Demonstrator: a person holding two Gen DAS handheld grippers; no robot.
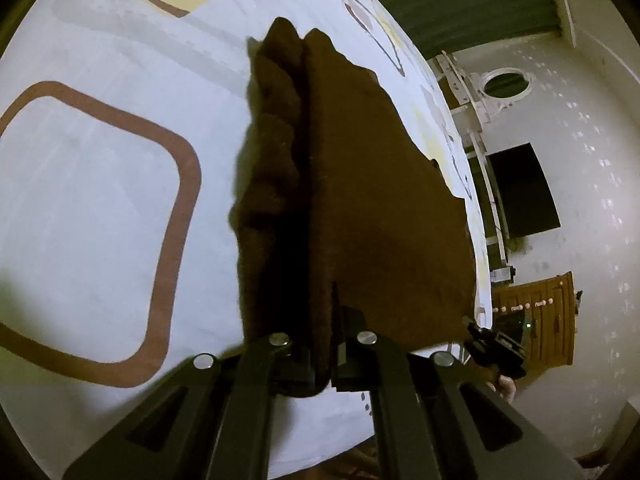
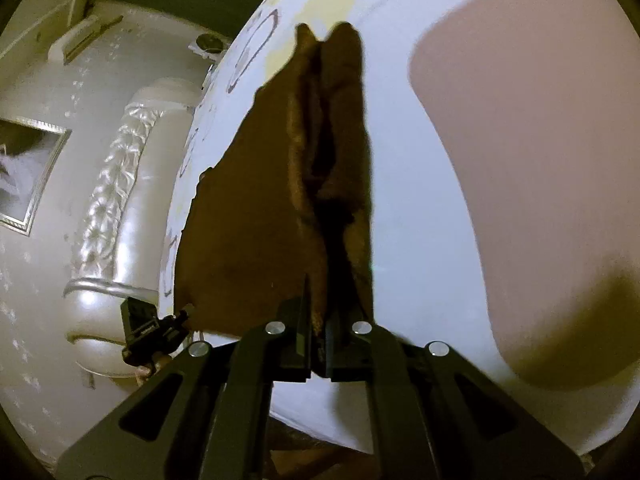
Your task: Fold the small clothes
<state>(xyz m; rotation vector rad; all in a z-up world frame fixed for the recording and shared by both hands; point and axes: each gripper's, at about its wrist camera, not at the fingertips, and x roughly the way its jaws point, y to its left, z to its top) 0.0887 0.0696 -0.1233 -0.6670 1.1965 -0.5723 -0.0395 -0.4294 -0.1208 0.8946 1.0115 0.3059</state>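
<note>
A small brown cloth [image 1: 360, 184] is held stretched between both grippers above a white bed sheet [image 1: 100, 200]. My left gripper [image 1: 320, 364] is shut on one near corner of the cloth. My right gripper [image 2: 318, 360] is shut on the other near corner; the cloth [image 2: 248, 216] hangs away from it in doubled layers. The right gripper shows small at the cloth's right edge in the left wrist view [image 1: 496, 344]. The left gripper shows at the cloth's left edge in the right wrist view [image 2: 152, 328].
The sheet has brown and yellow rounded-square prints [image 1: 172, 184]. A pink pillow [image 2: 540, 160] lies on the bed to the right. A padded white headboard [image 2: 120, 200], a dark screen [image 1: 524, 192] and a wooden cabinet [image 1: 536, 316] stand beyond the bed edge.
</note>
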